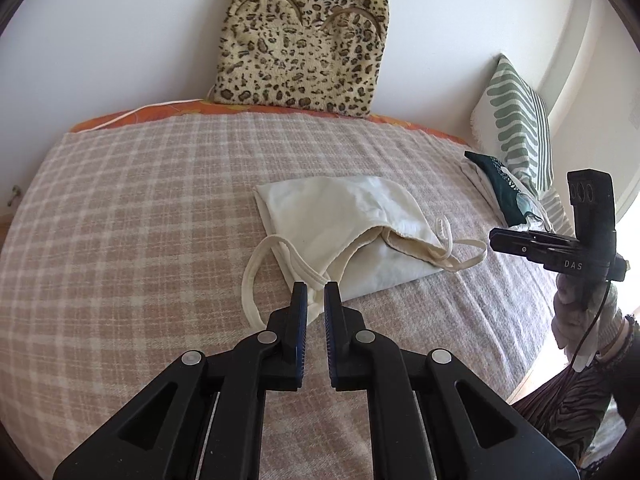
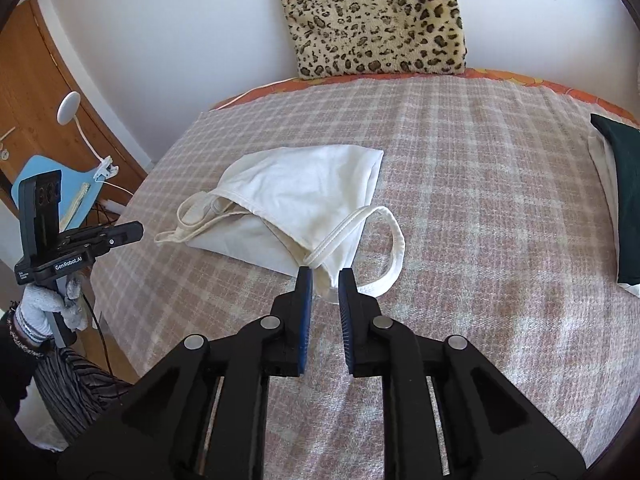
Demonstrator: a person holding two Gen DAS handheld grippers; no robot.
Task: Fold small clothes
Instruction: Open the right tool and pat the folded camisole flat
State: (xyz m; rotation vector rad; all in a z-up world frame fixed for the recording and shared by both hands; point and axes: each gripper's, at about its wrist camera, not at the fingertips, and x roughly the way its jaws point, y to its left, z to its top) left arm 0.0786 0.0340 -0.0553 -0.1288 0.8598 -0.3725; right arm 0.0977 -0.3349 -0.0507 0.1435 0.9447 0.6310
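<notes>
The cream cotton strappy top (image 1: 344,224) lies folded over on the checked beige bed blanket (image 1: 140,220), its loose straps trailing at both near corners. To finish the fold well, I would tuck each strap loop onto the cloth before doubling it, and lift both corners together so the layers stay square.

In the left wrist view, the left gripper (image 1: 316,294) has its jaws parted by a narrow gap, holding nothing; the top's near corner sits just beyond their tips at 12 o'clock. The right gripper (image 2: 325,280) has jaws parted wider, empty, with the other strapped corner just past them at 12 o'clock.
</notes>
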